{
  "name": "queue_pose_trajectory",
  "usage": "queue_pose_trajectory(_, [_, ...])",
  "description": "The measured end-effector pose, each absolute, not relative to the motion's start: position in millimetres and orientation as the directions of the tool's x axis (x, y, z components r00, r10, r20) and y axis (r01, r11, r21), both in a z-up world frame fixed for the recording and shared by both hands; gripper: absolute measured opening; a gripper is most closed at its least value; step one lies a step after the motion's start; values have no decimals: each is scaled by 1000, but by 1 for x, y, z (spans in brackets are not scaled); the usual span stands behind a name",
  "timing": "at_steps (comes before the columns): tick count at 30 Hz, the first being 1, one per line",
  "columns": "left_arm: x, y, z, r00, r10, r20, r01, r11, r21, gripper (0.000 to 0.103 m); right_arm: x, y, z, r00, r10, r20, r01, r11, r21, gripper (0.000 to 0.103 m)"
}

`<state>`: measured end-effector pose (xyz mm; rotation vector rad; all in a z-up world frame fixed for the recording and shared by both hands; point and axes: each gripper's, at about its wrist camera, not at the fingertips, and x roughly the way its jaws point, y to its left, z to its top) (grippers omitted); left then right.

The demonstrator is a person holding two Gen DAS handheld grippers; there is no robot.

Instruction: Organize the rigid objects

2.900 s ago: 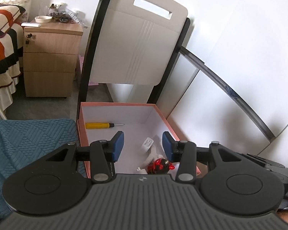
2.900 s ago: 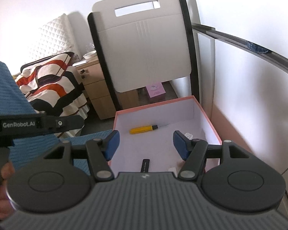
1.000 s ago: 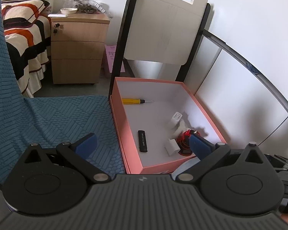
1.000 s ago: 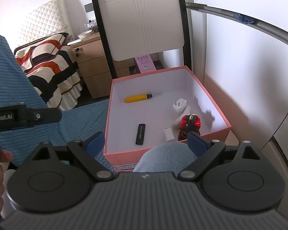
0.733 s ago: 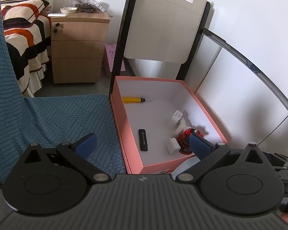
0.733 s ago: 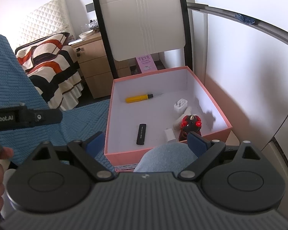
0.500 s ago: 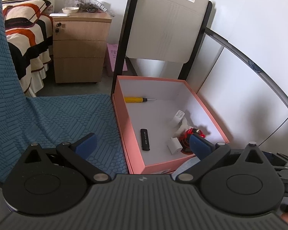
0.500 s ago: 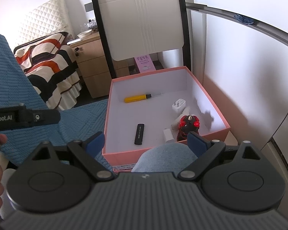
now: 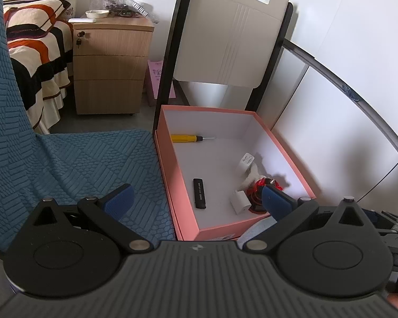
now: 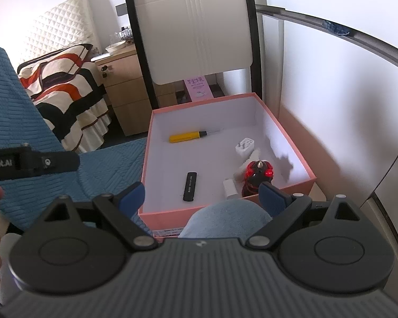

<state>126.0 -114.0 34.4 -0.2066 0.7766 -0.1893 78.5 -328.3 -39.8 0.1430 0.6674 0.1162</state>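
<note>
A pink box (image 9: 165,159) (image 10: 147,153) with a white inside sits beside a blue textured cover. In it lie a yellow screwdriver (image 9: 185,138) (image 10: 186,136), a black stick (image 9: 199,193) (image 10: 190,183), a white plug adapter (image 9: 245,162) (image 10: 244,146), a small white block (image 9: 240,202) (image 10: 229,188) and a red and black toy (image 9: 256,194) (image 10: 256,176). My left gripper (image 9: 197,200) is open and empty, held back above the box's near end. My right gripper (image 10: 203,194) is open and empty too, above a person's knee (image 10: 225,220).
A white folding chair (image 9: 230,39) (image 10: 199,26) leans behind the box, and a white wall panel (image 9: 331,132) runs along its right side. The blue cover (image 9: 79,164) lies left. A wooden bedside cabinet (image 9: 108,69) and a striped bed (image 9: 31,53) stand further back left.
Both grippers have pulled back from the box and opened wider since the earliest frames. Over the last second the views barely shift, and the objects in the box stay put.
</note>
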Motion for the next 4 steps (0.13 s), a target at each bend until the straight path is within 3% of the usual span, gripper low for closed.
queue_pose_trajectory(4, [126,-114,34,696,-249,-674,97,962,-255,103,79,-328,-40,779,155,-608,-63,983,171,94])
